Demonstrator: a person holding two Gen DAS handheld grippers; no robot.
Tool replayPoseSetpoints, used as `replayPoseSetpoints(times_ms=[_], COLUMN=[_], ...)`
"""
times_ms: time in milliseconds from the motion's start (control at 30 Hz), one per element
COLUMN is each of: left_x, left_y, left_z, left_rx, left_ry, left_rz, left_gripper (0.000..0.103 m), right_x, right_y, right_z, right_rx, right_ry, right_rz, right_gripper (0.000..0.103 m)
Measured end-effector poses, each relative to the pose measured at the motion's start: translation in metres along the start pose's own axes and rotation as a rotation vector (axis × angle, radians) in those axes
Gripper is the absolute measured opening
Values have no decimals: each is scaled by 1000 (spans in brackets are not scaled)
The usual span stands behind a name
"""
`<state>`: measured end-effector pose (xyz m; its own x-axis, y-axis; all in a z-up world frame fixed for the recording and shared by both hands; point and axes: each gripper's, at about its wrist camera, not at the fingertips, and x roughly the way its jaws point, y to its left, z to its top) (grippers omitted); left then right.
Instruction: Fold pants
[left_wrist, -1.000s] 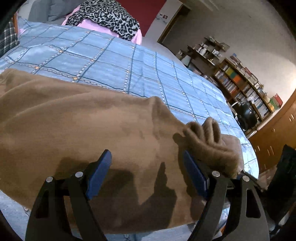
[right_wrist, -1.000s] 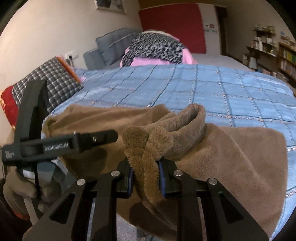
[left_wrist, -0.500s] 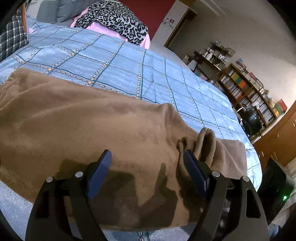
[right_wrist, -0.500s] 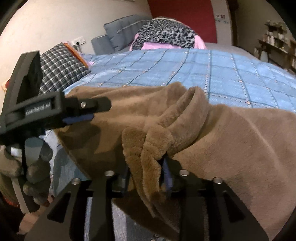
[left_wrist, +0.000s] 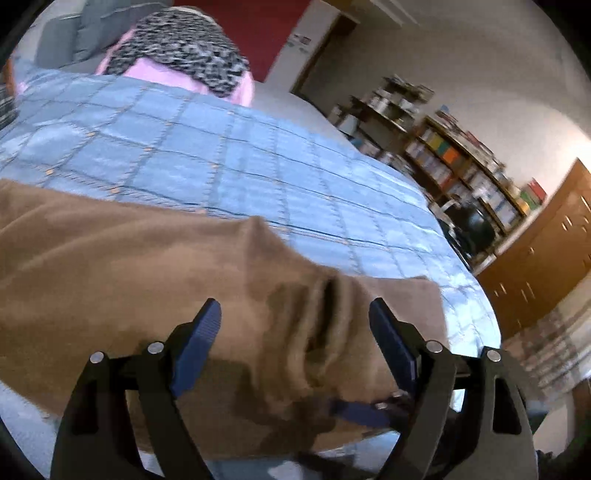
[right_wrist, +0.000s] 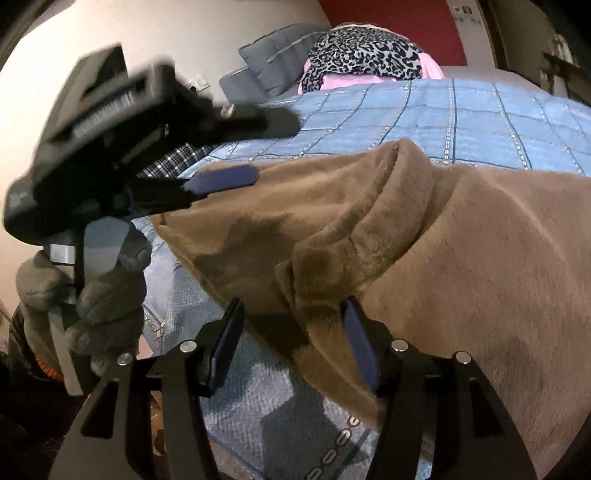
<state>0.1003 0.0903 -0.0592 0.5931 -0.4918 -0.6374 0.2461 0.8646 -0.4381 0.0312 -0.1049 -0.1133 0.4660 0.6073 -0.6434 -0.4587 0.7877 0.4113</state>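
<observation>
The right gripper has let go of the bunched hem it was pinching half a second ago and now stands open around it, while the left gripper stays wide open and empty, so this fold looks laid. The brown pants lie on the blue bedspread, long axis running 9 to 3 o'clock, the loose hem pointing towards 6

Warm, dim indoor light fills both fisheye views, each framed by a black circular vignette with straight lines bowing near the rim. The left wrist view is smeared by motion blur, worst on the bookshelves at 2 o'clock. In the right wrist view, the left gripper at 10 o'clock is blurred. Soft dark shadows fall on the brown pants near centre.
</observation>
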Motion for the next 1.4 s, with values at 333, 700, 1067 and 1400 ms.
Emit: replayPoseSetpoints(times_ms=[333,700,1067,1400], left_x=[57,75,49,57], left_y=[-21,19,30,28], left_z=[-2,-20,-33,-33], left_rx=[88,-2,-35,-15], left_ry=[126,209,183,184], left_rz=[71,134,166,186], left_gripper=[88,65,60,61], right_x=[-4,-43,-89,-43], right_y=[-16,-33,-118,-142], right_z=[-6,-5,31,15], right_rx=[72,71,201,149], right_ry=[-12,-82,-210,-126], right_rz=[33,-33,-318,-472], right_gripper=[52,53,54,53])
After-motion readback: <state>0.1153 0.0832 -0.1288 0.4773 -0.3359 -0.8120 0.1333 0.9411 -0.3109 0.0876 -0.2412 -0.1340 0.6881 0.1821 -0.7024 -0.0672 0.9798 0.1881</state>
